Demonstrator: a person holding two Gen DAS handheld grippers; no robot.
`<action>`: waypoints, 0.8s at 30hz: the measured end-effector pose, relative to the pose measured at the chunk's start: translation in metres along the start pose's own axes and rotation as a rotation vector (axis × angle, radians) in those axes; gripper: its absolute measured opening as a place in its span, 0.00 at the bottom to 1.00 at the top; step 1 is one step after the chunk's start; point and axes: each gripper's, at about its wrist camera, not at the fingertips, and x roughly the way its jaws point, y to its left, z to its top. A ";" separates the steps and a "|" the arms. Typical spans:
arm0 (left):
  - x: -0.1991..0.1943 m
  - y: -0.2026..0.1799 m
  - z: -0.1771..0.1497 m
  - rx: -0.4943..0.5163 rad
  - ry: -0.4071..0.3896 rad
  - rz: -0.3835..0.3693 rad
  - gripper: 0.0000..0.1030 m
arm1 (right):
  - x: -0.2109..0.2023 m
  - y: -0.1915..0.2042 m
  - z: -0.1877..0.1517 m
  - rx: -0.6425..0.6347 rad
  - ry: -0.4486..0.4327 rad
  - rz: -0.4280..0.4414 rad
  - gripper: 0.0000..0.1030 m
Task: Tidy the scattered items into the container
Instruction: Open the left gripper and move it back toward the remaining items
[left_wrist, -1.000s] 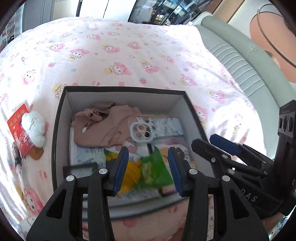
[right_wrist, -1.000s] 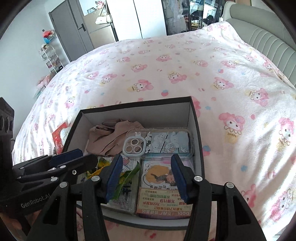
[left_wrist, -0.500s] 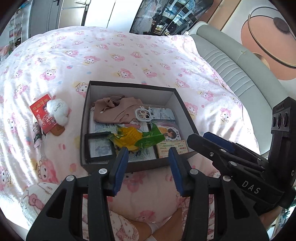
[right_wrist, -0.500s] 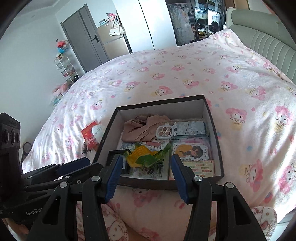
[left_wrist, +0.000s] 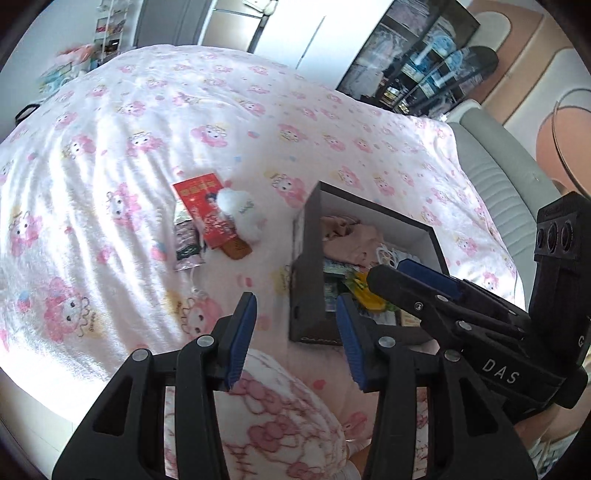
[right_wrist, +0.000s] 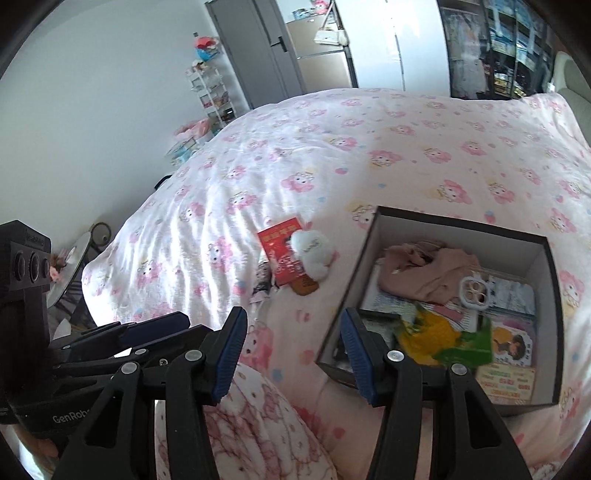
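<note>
Both grippers had pulled back from the dark box (right_wrist: 458, 229) and swung toward the loose pile beside it: the red packet (left_wrist: 207, 206), the white plush toy (left_wrist: 240, 216) and the brown comb (left_wrist: 236, 252). The left gripper (left_wrist: 295, 339) and the right gripper (right_wrist: 291, 354) stood half open and empty, so these items probably came next.

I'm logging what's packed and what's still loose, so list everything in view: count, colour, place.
box: one, dark outside, pale inside, on the bed
beige garment: one, inside box
phone case: one, clear and white, inside box
yellow-green packet: one, inside box
cards: several, printed, box floor
red envelope: one, on bed beside box
white plush: one, lying on envelope
brown comb: one, beside plush
small sachet: pink-dark, by envelope
bedspread: pink cartoon print
left gripper: black, blue pads, open, empty
right gripper: same, open, empty
</note>
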 end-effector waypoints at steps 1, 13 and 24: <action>0.001 0.012 0.002 -0.020 -0.002 0.004 0.44 | 0.010 0.007 0.004 -0.010 0.012 0.017 0.48; 0.077 0.133 0.034 -0.193 0.075 0.020 0.37 | 0.146 0.017 0.036 0.026 0.227 0.050 0.47; 0.161 0.183 0.040 -0.294 0.182 -0.065 0.28 | 0.247 0.012 0.031 0.068 0.389 0.019 0.39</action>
